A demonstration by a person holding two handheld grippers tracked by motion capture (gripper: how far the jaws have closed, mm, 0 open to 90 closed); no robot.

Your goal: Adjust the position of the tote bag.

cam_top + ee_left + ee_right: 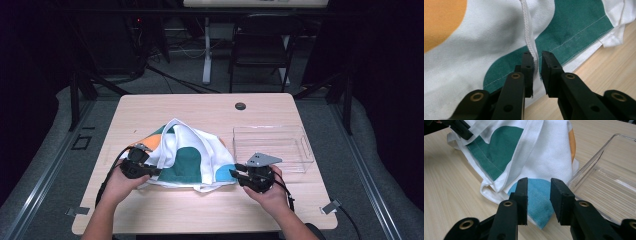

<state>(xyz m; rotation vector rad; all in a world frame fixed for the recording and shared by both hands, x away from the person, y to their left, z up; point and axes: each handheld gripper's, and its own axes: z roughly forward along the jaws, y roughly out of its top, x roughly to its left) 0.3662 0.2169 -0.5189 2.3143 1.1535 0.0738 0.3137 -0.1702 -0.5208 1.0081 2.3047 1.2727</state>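
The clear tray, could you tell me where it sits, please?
In the high view, the clear tray sits right of the bag, just beyond the right gripper.

Clear plastic tray (295,150) on the desk (200,107), at its right edge, about midway between far and near edges; its corner also in the right gripper view (604,177). Dark round grommet (240,106) near the desk's far edge, right of centre. Behind the desk, a black folding chair (260,45) and a white table leg (206,50) on grey carpet. Two metal clips at the near corners (330,206).
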